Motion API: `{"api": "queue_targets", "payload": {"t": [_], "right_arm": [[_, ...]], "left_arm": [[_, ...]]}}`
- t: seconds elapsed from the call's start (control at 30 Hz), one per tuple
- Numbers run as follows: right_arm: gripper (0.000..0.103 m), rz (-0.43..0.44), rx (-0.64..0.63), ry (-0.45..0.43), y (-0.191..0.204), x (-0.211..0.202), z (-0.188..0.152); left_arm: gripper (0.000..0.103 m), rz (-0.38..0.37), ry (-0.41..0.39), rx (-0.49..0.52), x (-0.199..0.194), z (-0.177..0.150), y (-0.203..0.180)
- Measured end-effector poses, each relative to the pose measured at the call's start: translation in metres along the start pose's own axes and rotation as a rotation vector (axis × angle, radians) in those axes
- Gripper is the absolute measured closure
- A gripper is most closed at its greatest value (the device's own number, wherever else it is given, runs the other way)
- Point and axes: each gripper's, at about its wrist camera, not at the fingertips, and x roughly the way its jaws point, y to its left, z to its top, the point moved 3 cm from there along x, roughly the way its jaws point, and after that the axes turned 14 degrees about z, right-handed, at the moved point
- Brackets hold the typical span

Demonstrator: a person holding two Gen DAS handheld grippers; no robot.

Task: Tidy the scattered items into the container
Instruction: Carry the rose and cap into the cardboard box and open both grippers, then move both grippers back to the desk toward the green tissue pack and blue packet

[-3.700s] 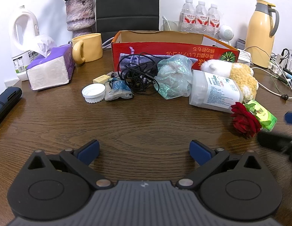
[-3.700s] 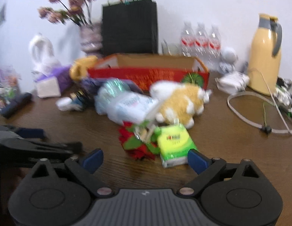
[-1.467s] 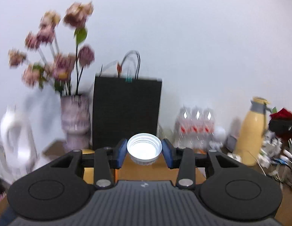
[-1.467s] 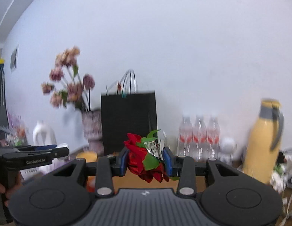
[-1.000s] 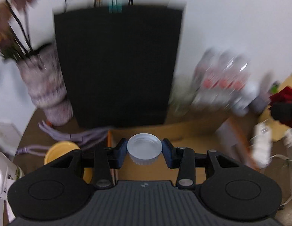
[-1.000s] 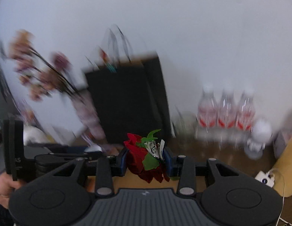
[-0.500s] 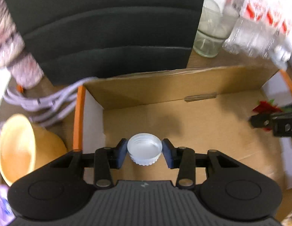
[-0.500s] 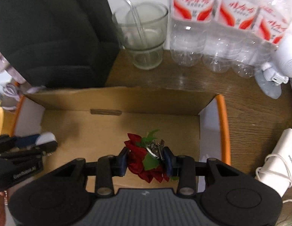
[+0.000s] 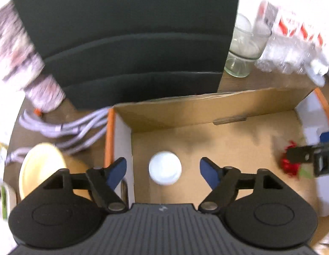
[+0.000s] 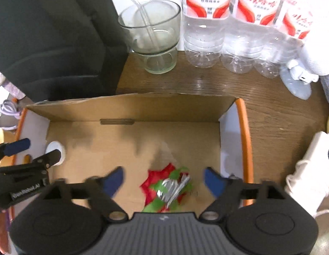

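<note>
An open cardboard box (image 9: 206, 104) (image 10: 143, 106) with orange edges fills both views from above. My left gripper (image 9: 163, 169) hangs over its left end, jaws opening, with the white bottle cap (image 9: 165, 170) (image 10: 56, 148) loose below them on the box floor. Over the right end my right gripper (image 10: 164, 180) has its jaws opening too. The red artificial rose (image 10: 164, 189) (image 9: 290, 163) with green leaves and a foil stem lies free beneath it, touched by neither pad. Each gripper shows at the edge of the other's view.
Behind the box stand a black paper bag (image 9: 126, 38), a glass cup (image 10: 151, 36) with a straw and water bottles (image 10: 234, 21). A yellow mug (image 9: 43, 167) and purple cords (image 9: 64, 125) lie left of it; a white charger (image 10: 308, 170) lies to the right.
Both grippers have spread their jaws. The cap and the rose have dropped out of them onto the box floor. Both hands have sunk a little closer to the box.
</note>
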Motion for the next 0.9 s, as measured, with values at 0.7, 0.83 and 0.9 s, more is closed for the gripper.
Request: {"api": "queue_targets", "payload": {"t": [0.7,0.83,0.9], "right_arm": [[0.010,0.007,-0.102,-0.253,0.076,-0.162,-0.084],[0.010,-0.003,-0.283,-0.572,0.081,-0.171,-0.115],[0.006,0.009,-0.387,-0.774,0.080,-0.172,-0.140]], "left_arm": [[0.000,0.038,-0.312,-0.187,-0.172,-0.075,0.056],[0.000,0.061,-0.658,-0.257,-0.173,-0.114,0.049],[0.000,0.116,-0.739,-0.286,-0.167,-0.130,0.044]]}}
